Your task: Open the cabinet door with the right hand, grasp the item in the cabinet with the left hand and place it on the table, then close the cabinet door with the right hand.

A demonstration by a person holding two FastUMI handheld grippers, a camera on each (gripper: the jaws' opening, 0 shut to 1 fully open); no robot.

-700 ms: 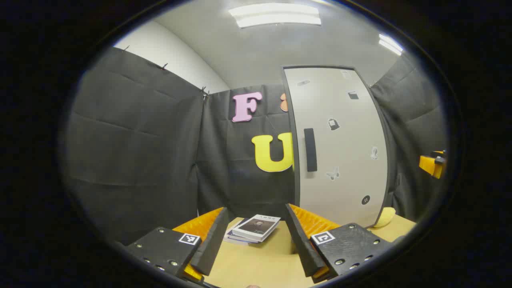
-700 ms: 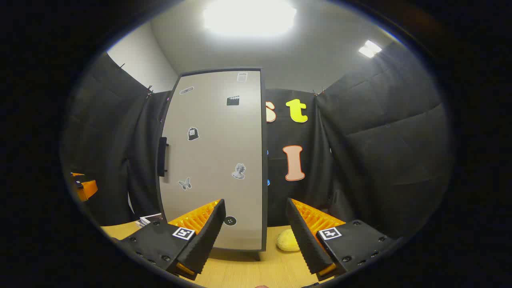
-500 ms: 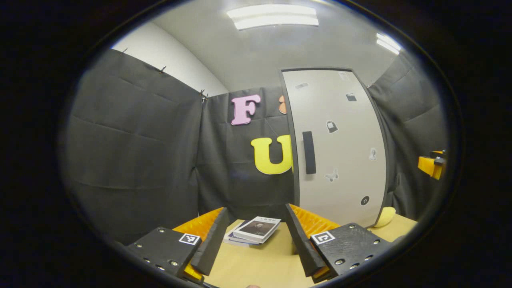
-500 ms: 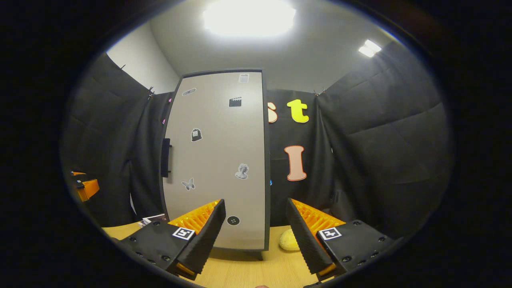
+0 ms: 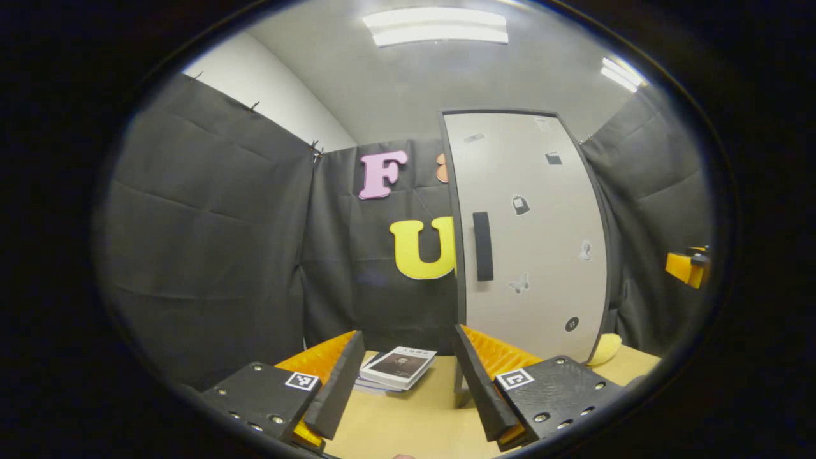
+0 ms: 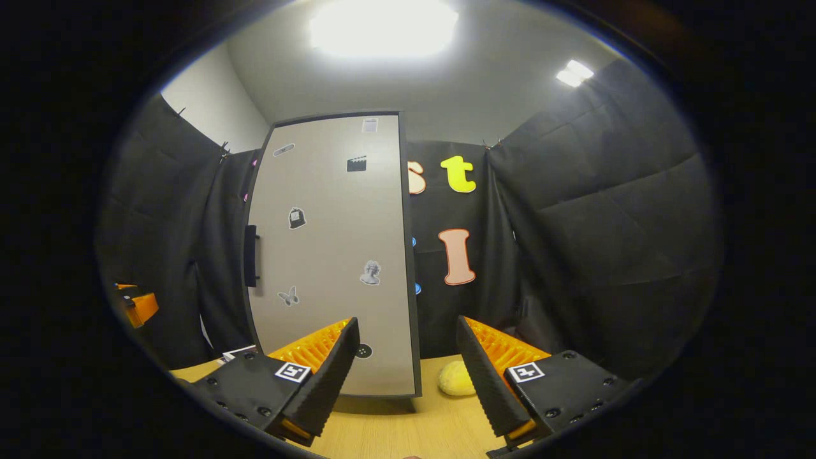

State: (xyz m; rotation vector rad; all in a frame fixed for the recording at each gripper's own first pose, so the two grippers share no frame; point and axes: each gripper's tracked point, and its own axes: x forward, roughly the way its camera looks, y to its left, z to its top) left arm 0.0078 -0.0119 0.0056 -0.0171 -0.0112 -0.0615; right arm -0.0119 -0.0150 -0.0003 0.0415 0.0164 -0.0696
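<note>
A tall grey cabinet (image 5: 529,236) stands on the wooden table (image 5: 408,421), its door shut, with a dark vertical handle (image 5: 482,246) near the door's left edge. In the right gripper view the same cabinet door (image 6: 331,255) carries small stickers and its handle (image 6: 250,255) sits at the left. What is inside stays hidden. My left gripper (image 5: 406,376) is open and empty, well short of the cabinet. My right gripper (image 6: 405,376) is open and empty too, low before the door's bottom right corner. The other gripper (image 5: 687,266) appears far right in the left gripper view.
A small stack of books (image 5: 398,368) lies on the table left of the cabinet. A yellow rounded object (image 6: 456,378) rests on the table by the cabinet's right side (image 5: 604,349). Black cloth walls close in behind and on both sides.
Both views have shifted slightly: the cabinet has slid a little left in each. Both grippers stay open and empty; the door stays shut.
</note>
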